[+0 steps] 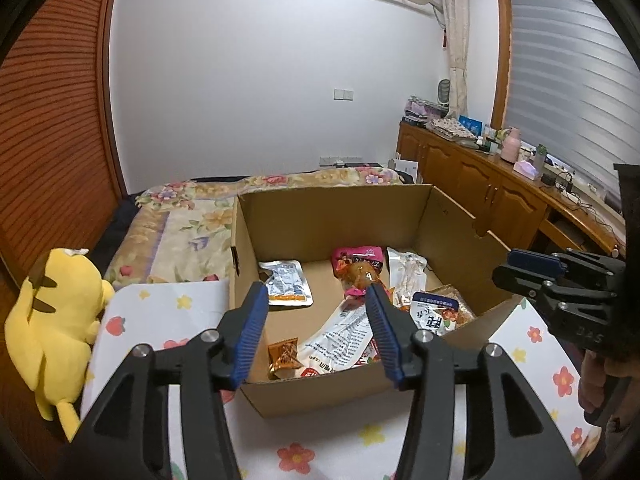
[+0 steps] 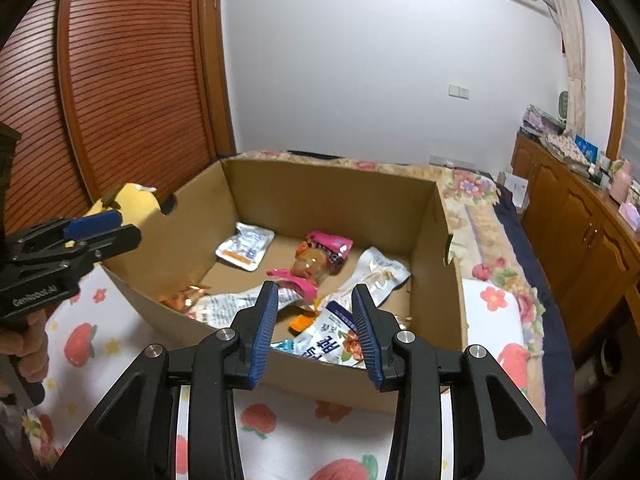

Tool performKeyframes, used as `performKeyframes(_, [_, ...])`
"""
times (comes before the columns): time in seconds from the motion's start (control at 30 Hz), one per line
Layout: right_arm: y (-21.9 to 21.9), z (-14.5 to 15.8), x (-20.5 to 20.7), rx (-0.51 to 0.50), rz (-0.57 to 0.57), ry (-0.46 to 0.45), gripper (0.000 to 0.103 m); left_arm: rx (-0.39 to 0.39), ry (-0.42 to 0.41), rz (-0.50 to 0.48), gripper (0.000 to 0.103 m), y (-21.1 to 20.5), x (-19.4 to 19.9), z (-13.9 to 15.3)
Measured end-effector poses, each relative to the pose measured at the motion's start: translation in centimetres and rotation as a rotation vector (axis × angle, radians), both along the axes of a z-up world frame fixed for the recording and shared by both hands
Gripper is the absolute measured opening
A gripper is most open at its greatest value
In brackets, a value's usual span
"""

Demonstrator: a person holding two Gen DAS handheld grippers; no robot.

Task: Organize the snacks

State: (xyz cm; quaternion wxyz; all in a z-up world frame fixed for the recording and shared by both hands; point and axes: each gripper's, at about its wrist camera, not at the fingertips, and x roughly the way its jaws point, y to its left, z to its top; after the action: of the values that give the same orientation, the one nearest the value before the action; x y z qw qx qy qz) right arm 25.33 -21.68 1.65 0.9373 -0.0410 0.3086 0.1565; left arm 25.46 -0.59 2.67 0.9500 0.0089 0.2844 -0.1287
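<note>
Since the snack packets, among them a pink packet [image 2: 326,254] and a blue-and-white packet [image 2: 326,342], already lie loose inside the cardboard box [image 2: 320,188] at the centre of both frames, we judge the sorting is between picks. Our left gripper [image 1: 316,332] and right gripper [image 2: 316,332] hover at the box's near rim, jaws spread and holding nothing. Next we would dip one gripper onto a single packet, perhaps the blue-and-white one, though overlaps blur its edges. A yellow plush toy [image 1: 60,320] sits at lower left.
</note>
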Motion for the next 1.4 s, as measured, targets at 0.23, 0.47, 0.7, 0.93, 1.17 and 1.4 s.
performKeyframes(0.23, [0.1, 2.0, -4.0, 0.023, 0.017, -0.046, 0.039, 0.019, -0.032, 0.001, 0.061, 0.1, -2.5, 1.9])
performKeyframes(0.47, [-0.3, 3.7, -7.5, 0.05, 0.008, -0.087, 0.042, 0.039, -0.097, 0.038, 0.087, 0.4, -5.5, 3.2])
performKeyframes(0.7, [-0.7, 4.3, -10.7, 0.056, -0.047, -0.132, 0.086, 0.071, -0.172, 0.061, 0.103, 0.3, -9.2, 3.4])
performKeyframes(0.93, [-1.0, 3.3, -12.9, 0.044, -0.116, -0.157, 0.103, 0.117, -0.202, 0.104, 0.103, -0.3, -12.6, 2.6])
performKeyframes(1.17, [-1.3, 3.0, -14.9, 0.048, -0.147, -0.178, 0.103, 0.092, -0.196, 0.13, 0.103, -0.2, -15.3, 2.1])
performKeyframes(1.4, [-1.7, 3.0, -17.5, 0.039, -0.192, -0.217, 0.103, 0.088, -0.214, 0.155, 0.103, 0.3, -17.8, 1.8])
